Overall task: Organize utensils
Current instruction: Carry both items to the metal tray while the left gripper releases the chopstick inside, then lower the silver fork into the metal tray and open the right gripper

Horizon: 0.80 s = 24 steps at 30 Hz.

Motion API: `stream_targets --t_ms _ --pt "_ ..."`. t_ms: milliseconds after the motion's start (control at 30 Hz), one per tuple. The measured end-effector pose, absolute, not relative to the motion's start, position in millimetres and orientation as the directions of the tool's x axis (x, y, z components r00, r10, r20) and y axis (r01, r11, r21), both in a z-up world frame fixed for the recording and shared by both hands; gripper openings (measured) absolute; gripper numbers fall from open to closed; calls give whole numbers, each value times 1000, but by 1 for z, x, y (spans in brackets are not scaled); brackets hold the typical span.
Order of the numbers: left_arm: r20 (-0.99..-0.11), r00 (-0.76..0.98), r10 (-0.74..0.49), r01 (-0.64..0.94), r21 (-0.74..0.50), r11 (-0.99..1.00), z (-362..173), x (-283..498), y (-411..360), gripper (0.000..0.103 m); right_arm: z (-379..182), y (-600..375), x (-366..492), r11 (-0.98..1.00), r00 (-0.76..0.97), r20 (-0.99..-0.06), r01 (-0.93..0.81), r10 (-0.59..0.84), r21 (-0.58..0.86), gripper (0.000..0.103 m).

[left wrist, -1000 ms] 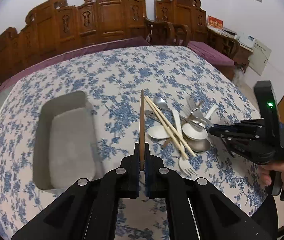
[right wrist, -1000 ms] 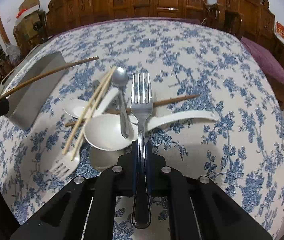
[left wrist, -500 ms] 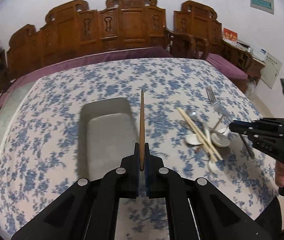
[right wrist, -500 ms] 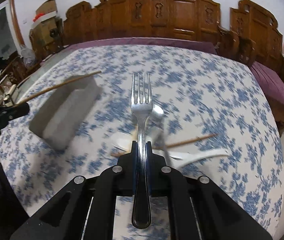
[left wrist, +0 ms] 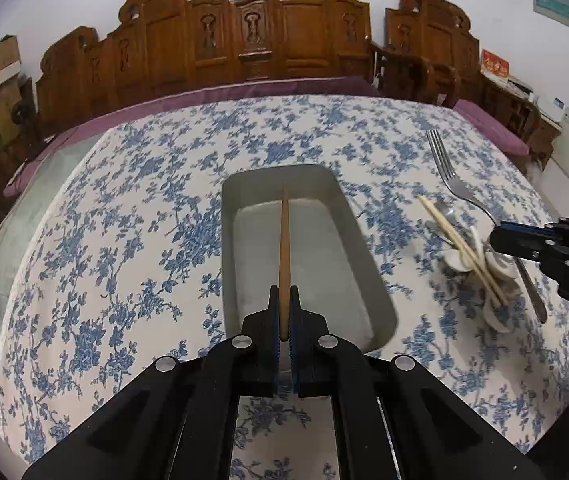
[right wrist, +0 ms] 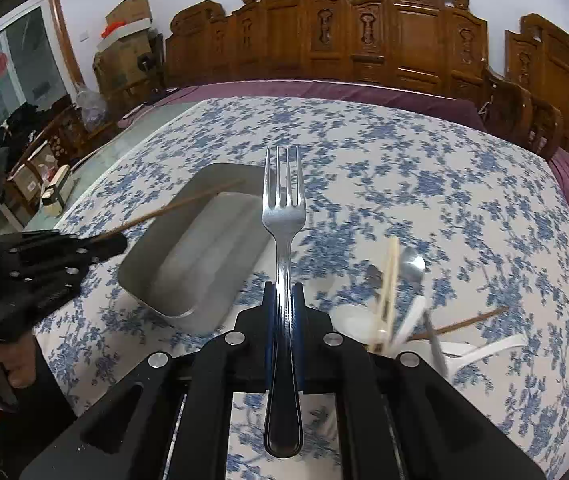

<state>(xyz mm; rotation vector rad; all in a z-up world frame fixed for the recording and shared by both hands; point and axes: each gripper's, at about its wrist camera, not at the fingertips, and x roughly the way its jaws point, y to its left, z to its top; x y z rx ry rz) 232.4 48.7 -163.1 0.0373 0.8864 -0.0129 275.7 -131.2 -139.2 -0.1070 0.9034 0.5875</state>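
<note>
Both tools now hang over the gray tray

The left gripper jaws pinch a brown chopstick, the right gripper jaws pinch a fork. Both moved from the utensil pile to the tray on the counter.

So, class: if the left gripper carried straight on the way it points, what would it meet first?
Probably the grey tray: the left gripper, shut on a brown chopstick, points down into it, though depth is unclear.
</note>
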Motion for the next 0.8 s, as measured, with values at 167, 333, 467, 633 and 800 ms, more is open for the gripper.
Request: stream_targets --t_ms 167,333,467,633,800 --pt "-789 615 -1 22 15 1000 -173 240 54 0 -142 -112 278 827 455 -771 -539 446 160 9" --pt "-792 610 -8 27 10 1000 -177 245 57 0 -146 -97 283 819 439 -778 -550 450 164 9" --pt "-798 603 -23 37 -1 999 -180 251 58 1 -148 -88 288 815 429 -779 -552 456 174 9" --pt "-781 623 -51 43 -32 999 -169 248 66 31 -149 -74 292 807 416 -779 -561 468 185 9" --pt "-758 650 -47 35 -32 999 -153 241 77 33 -151 -56 297 801 405 -779 -565 478 198 9"
